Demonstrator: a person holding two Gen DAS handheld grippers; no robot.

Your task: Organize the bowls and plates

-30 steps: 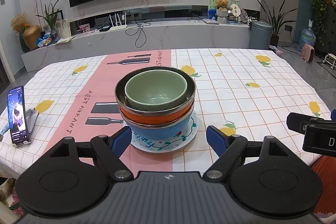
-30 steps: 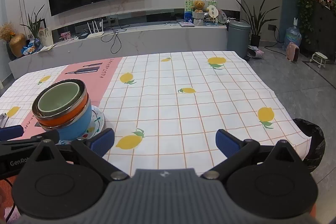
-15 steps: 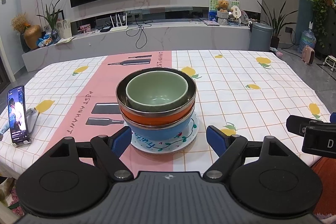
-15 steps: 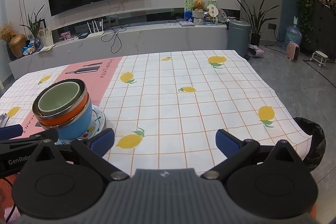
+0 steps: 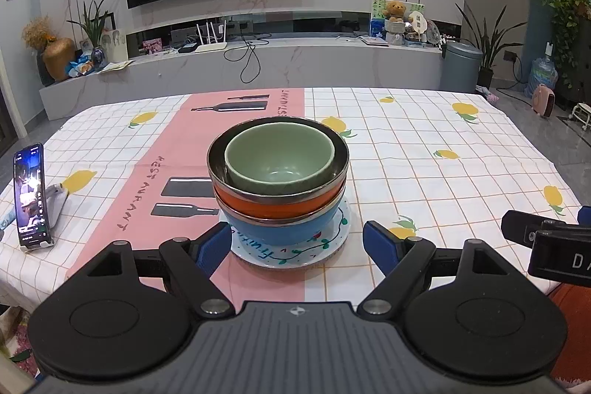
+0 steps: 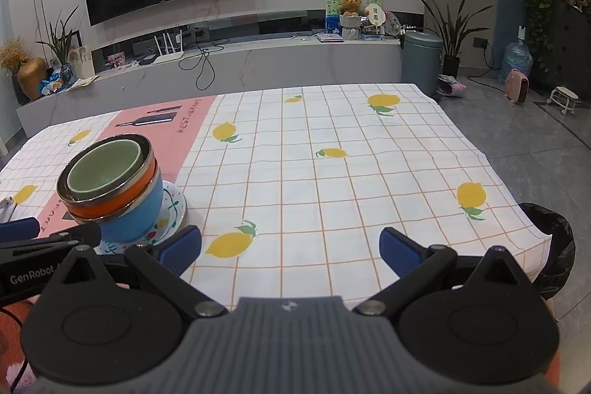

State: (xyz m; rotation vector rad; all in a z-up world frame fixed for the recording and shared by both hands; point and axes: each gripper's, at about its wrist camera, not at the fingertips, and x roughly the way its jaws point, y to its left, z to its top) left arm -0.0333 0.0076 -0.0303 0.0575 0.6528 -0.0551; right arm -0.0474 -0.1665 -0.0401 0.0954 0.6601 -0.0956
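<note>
1. The table (image 5: 424,135) fills both views, under a white checked cloth with lemon prints and a pink strip down its left part; the stack of dishes stands on that strip, near the front edge.
2. The left gripper (image 5: 295,246) hangs low at the near edge, its blue-padded fingers (image 5: 212,246) spread wide and holding nothing; the stack sits just beyond the gap, centred between the tips, not touched.
3. The right gripper (image 6: 290,250) is likewise released and empty, over bare cloth to the right of the stack; its left fingertip is just beside the plate's rim; whether it touches I cannot tell.
4. The plate (image 5: 332,242), white with painted vines and lettering, lies flat at the bottom of the stack.
5. The blue bowl (image 5: 280,231) stands upright on the plate; a steel rim shows at its top.
6. The orange bowl (image 5: 273,205) nests in the blue one, also steel-rimmed.
7. The green bowl (image 5: 279,165) sits inside the orange one, empty, slightly off-centre toward the back.
8. A phone (image 5: 31,196) stands propped at the table's left edge, screen lit, well apart from the stack.
</note>
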